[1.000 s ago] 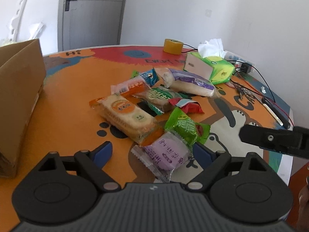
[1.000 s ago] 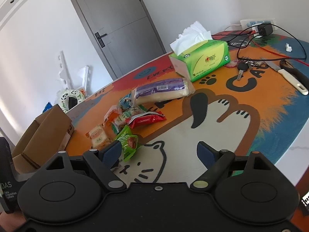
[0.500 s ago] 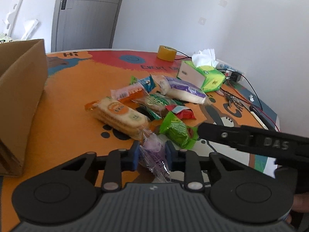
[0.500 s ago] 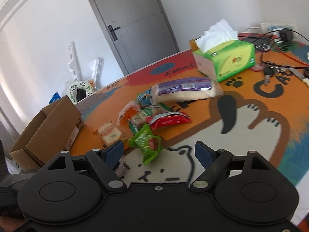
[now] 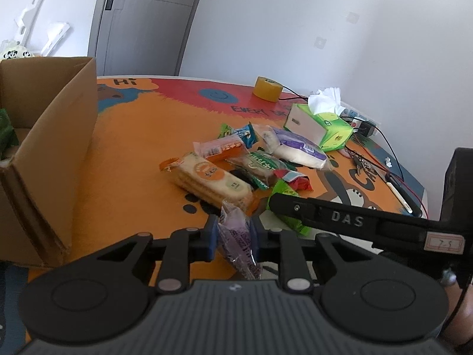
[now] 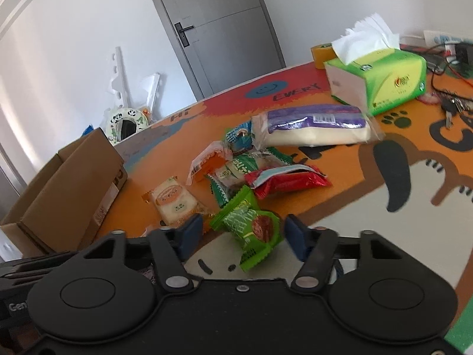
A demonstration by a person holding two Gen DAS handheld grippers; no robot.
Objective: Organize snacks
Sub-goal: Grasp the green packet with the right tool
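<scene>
Snacks lie heaped on bench (image 5: 124,177); purple packet (image 5: 239,241) clenched in left hand-held gripper (image 5: 233,233). Right hand-held gripper (image 6: 244,233) spread around green packet (image 6: 251,230). Slippery wrapper may be dropped before cardboard box (image 5: 50,136).

The purple snack packet (image 5: 238,238) is crinkly, glossy plastic film, as is the green packet (image 6: 251,227). The cardboard box (image 5: 56,145) looks matt and brown; the grippers' bodies are matt black plastic.
</scene>
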